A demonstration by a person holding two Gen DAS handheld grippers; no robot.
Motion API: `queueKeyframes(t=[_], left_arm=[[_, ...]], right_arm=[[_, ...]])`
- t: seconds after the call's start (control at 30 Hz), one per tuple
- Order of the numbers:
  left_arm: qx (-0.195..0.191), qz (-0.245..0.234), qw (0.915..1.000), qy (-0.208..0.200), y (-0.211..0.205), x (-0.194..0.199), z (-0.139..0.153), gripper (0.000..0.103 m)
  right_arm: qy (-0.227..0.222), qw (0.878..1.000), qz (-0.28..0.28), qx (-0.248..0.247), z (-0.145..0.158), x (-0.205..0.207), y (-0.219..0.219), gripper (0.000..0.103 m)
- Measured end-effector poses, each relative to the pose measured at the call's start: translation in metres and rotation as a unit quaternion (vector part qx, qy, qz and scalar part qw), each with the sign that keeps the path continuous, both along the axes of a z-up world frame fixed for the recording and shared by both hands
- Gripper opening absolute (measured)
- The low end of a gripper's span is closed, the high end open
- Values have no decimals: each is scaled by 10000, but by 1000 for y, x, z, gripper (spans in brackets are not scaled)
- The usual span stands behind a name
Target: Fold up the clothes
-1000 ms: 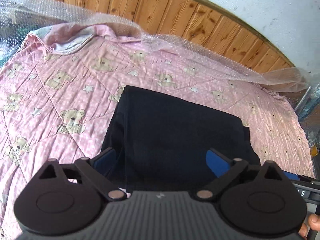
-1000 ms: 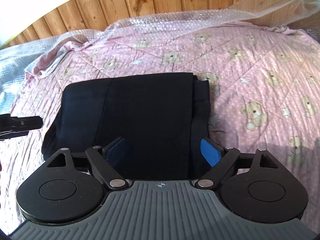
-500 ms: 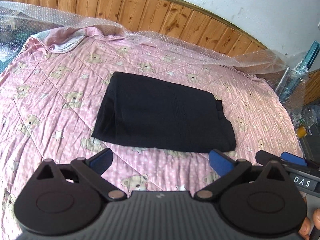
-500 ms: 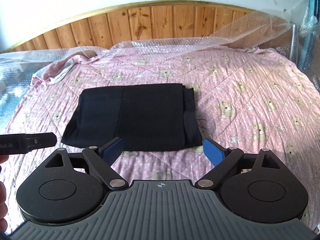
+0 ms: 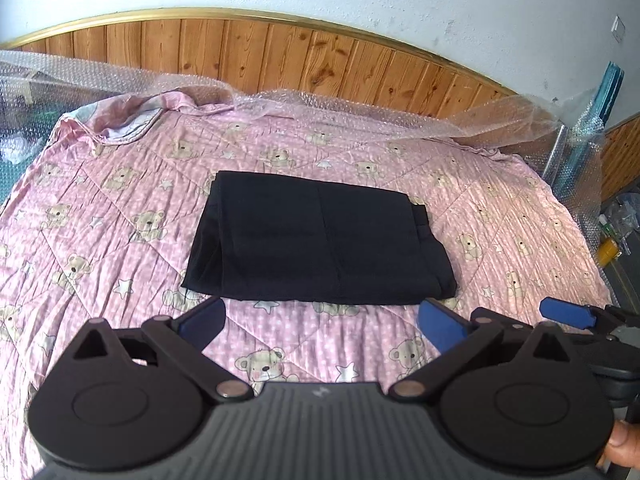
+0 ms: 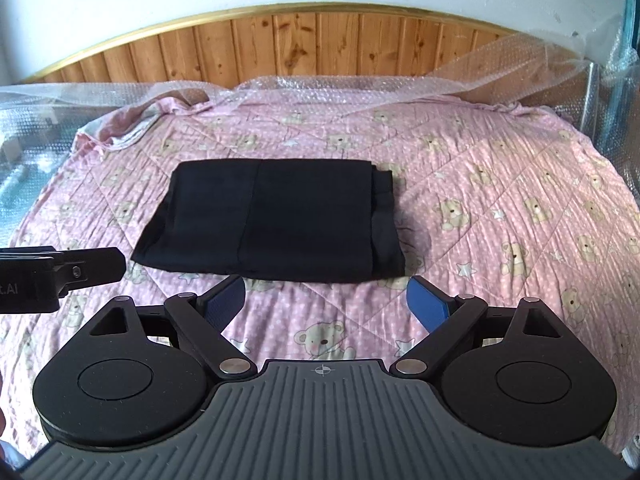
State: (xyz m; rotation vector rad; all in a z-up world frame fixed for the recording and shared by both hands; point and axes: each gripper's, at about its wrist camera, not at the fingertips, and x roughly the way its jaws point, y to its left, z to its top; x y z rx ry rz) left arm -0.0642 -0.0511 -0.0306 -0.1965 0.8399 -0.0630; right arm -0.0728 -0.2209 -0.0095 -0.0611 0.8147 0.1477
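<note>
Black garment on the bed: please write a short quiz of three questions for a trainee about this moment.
1. True or false: the black garment lies folded flat on the pink quilt.
2. Which does the left hand-held gripper hold? A) the garment B) bubble wrap C) nothing
3. Fill in: behind the bubble wrap stands a ______ headboard.

Key: 1 true. 2 C; its jaws stand open, apart from the garment, as do those of the right hand-held gripper. 3 wooden.
</note>
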Motion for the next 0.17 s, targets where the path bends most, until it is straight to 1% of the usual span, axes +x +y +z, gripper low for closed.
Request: queueKeyframes(t=[0.17], left_arm=[[122,-33,9999,-6,-5,-1,1,103]], right_arm=[[30,10000,25,4,-2,4,-4,90]])
